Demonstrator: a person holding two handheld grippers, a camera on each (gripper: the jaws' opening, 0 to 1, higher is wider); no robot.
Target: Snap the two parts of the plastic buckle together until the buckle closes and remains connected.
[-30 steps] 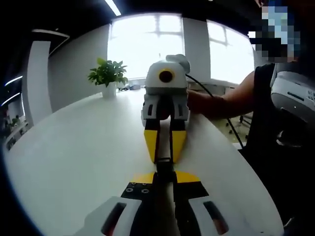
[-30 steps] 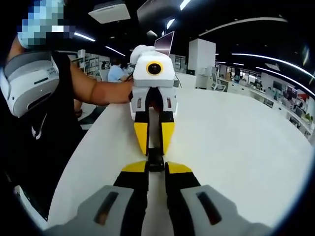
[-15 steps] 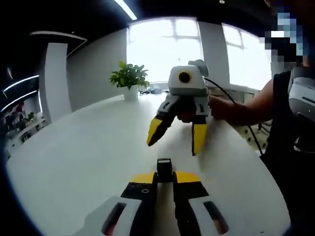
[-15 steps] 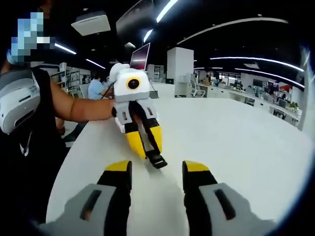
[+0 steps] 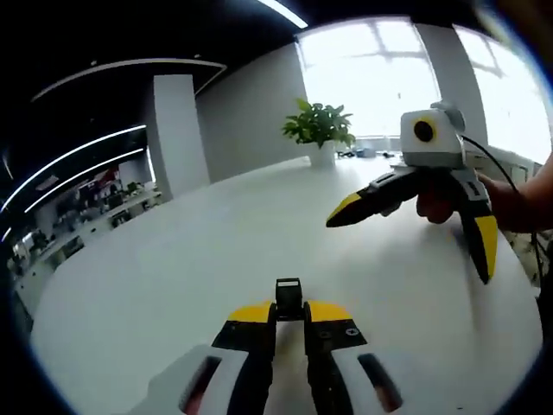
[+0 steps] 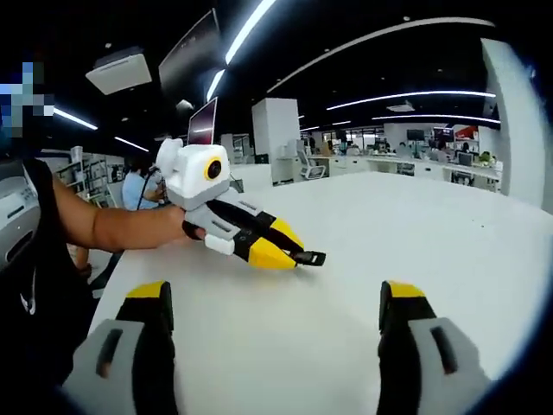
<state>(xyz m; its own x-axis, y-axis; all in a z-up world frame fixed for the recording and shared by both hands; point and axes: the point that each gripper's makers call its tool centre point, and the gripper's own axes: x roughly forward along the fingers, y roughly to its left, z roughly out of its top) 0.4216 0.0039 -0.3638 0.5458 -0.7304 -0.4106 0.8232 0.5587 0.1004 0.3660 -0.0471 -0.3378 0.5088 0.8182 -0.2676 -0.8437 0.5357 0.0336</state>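
- In the left gripper view, the left gripper [image 5: 288, 313] is seen at the bottom centre with its jaws drawn narrow, and the black buckle [image 5: 288, 294] is clamped between the yellow tips, its end projecting straight ahead along the jaws.
- The buckle's long axis is thus lined up with the left gripper's own axis, and it is carried above the white table [image 5: 173, 285], not resting on it, as far as can be judged.
- Further right in the same view, the right gripper [image 5: 415, 216] is seen well apart from the buckle, with its 2 jaws spread wide and nothing between them.
- In the right gripper view, the right gripper's [image 6: 276, 316] own 2 jaws are seen at the left and right of the bottom, far apart and empty.
- Between and beyond them, the left gripper [image 6: 285, 252] is seen lying at a slant, with the buckle [image 6: 308, 257] pointing out of its tips toward the right of the picture.
- Whether the buckle is already joined as 1 piece cannot be told; it is too small.
- The buckle is judged to be nearer the left gripper, which holds it; for any further grasp the right gripper would have to be brought back toward that projecting end.
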